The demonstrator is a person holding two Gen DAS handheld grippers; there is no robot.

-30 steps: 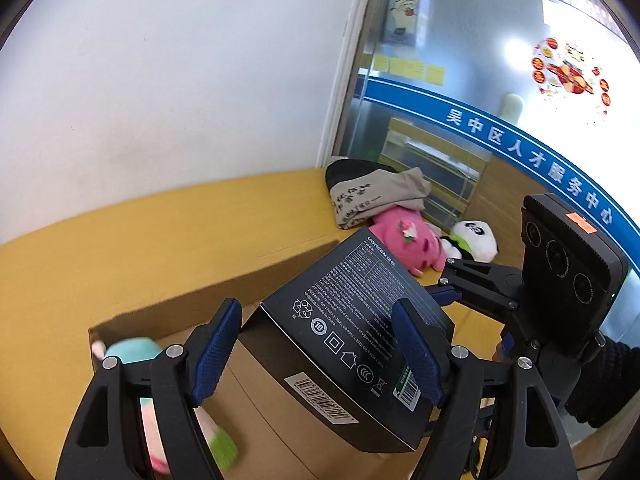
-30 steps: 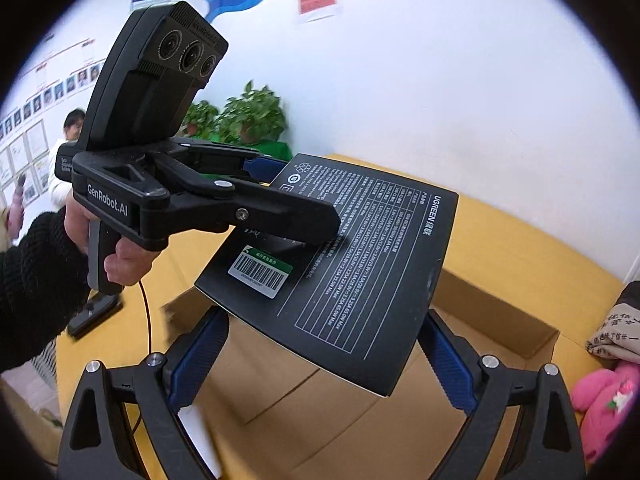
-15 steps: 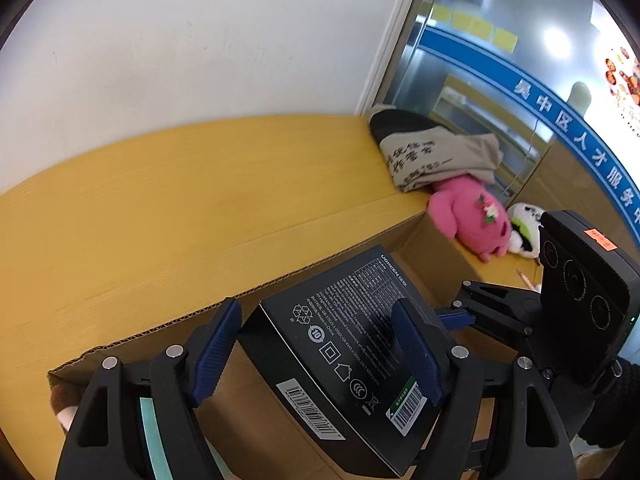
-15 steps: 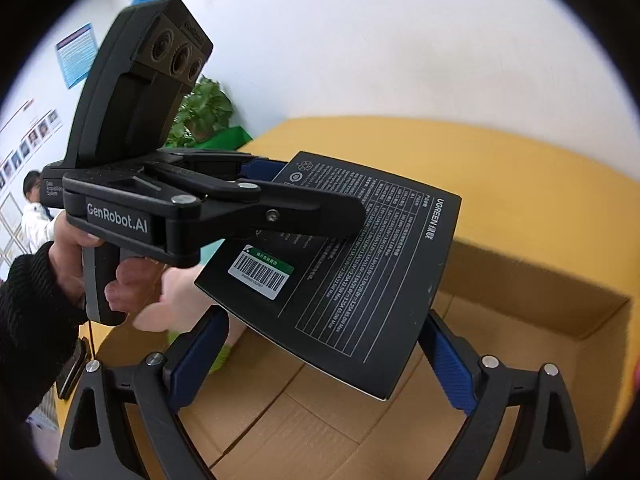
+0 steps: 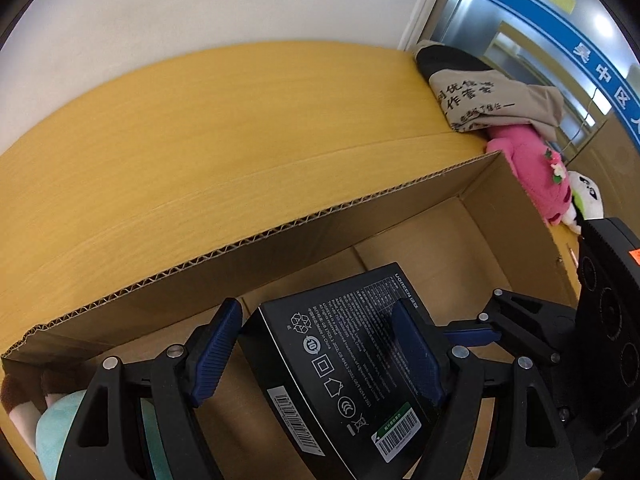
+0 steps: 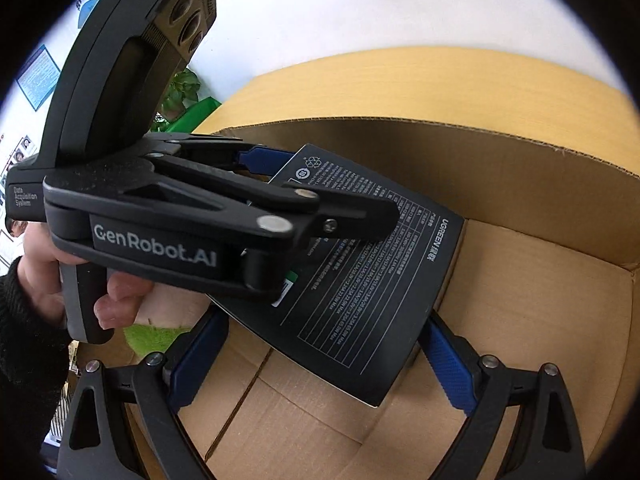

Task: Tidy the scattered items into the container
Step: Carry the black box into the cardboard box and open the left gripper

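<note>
Both cams were wrist-mounted fisheyes, looking forward along their own gripper fingers and angled steeply down into the cardboard box [image 5: 400,216] from really close up. The left one faced toward the box's far wall, the yellow table [image 5: 200,128] and the white wall behind. The right one looked across from the other side. Both views shared the black carton [image 5: 344,360] [image 6: 380,280], the box interior, and each other's gripper.

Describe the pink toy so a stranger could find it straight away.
Start at the open cardboard box on the yellow table. Past its far right corner lies folded printed cloth; the pink plush toy lies against it. Its neighbour, a plush panda, is black and white.
</note>
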